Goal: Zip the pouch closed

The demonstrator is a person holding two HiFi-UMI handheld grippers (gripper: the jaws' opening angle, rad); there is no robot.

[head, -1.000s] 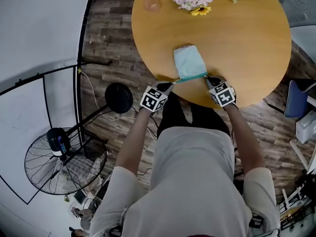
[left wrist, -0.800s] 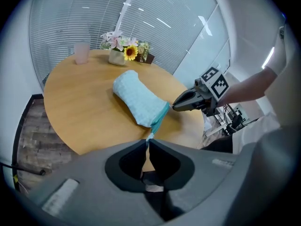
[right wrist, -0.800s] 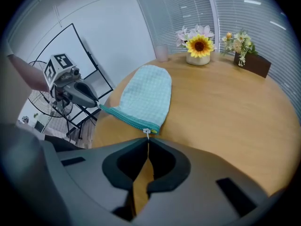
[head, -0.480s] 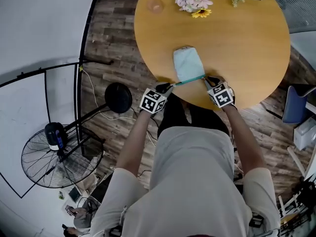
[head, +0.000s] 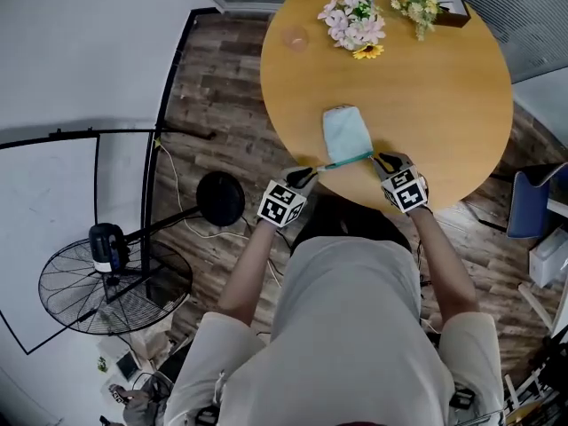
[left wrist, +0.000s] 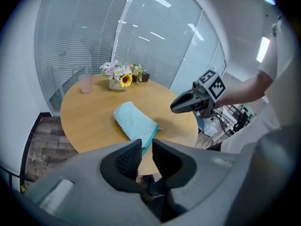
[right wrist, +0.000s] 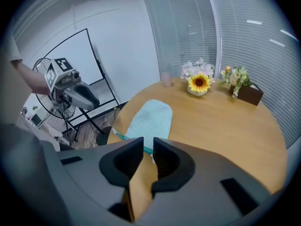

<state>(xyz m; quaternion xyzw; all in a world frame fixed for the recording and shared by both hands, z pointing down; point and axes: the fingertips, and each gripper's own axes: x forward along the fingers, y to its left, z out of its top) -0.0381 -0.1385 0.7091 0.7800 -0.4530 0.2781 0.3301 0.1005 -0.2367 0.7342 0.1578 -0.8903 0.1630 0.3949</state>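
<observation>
Left tool (head: 310, 175) and right tool (head: 382, 158) grip pouch (head: 346, 134) ends at table (head: 444, 105) edge.

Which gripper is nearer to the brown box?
Right. The right gripper is at the corner of the pouch nearest the brown box; the left gripper is at the opposite corner, farther away.

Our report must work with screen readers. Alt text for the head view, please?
Seen from above, a person holds the left claw and right claw at either end of the teal zipper edge of a light blue pouch, at the near rim of a round wooden table. Flowers stand on its far side.
</observation>
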